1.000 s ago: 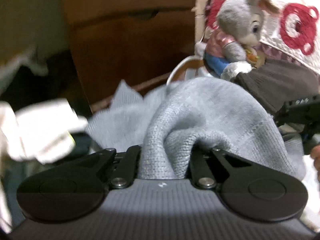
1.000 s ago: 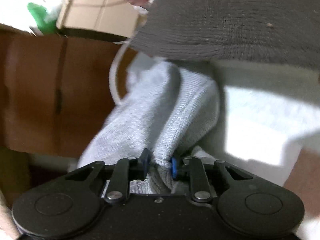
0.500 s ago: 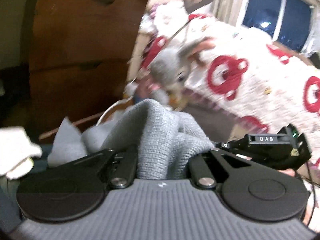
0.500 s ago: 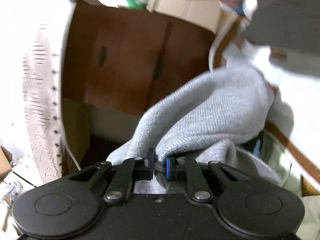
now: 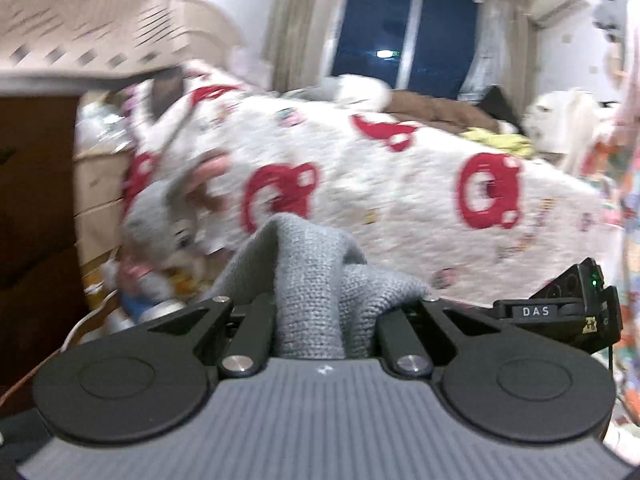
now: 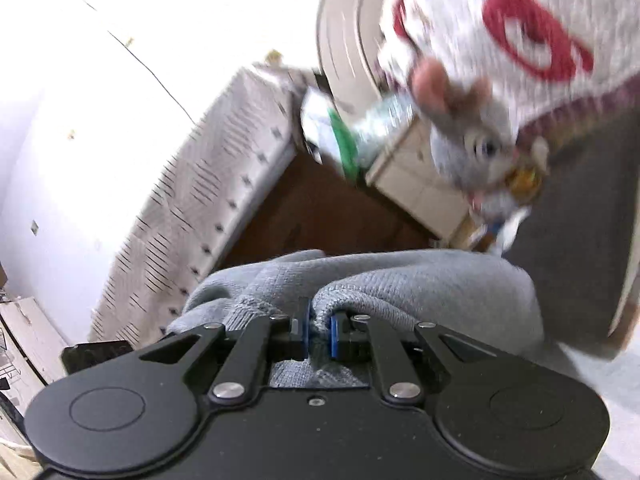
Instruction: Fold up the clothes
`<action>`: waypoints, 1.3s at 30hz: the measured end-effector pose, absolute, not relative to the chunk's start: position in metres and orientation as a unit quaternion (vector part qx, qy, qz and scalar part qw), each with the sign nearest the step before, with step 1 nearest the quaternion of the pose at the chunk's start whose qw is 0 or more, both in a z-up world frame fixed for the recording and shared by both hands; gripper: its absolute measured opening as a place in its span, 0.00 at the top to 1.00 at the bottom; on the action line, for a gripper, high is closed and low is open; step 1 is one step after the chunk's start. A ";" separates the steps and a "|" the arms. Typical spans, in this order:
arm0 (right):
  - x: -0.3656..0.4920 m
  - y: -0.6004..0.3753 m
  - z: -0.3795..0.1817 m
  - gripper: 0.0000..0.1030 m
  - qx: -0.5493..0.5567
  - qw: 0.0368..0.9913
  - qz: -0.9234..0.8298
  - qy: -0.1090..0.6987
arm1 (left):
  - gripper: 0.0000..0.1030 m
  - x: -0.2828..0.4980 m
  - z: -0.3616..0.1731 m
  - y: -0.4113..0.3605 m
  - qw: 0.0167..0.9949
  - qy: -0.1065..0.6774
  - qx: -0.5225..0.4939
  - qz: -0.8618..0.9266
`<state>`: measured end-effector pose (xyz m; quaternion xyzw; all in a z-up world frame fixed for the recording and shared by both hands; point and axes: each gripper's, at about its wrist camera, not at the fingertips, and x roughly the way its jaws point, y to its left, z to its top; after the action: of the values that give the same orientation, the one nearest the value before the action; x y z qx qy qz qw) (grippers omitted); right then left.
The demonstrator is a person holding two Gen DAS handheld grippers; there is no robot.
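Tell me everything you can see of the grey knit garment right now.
The grey knit garment is light grey, soft, with a visible knit weave. It is bunched and draped, not flat. The left gripper has a thick fold between its fingers; the right gripper pinches an edge between blue pads. Its full shape and what lies beneath are hidden.

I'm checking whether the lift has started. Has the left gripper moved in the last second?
Yes. The left gripper, shut on the grey sweater, has swung upward: the wooden dresser slid to the left edge, and the window now shows.
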<state>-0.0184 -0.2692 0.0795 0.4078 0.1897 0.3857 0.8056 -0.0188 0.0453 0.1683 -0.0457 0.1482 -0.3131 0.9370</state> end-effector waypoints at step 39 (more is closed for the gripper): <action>-0.069 -0.562 0.122 0.62 0.149 0.956 -0.198 0.159 | 0.63 0.111 0.041 -0.225 0.884 0.322 0.093 -0.326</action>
<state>-0.0689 -0.5623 0.1220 0.1491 0.1592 -0.1976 0.9557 0.1106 -0.2254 0.0410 0.0934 0.3224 -0.3265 0.8836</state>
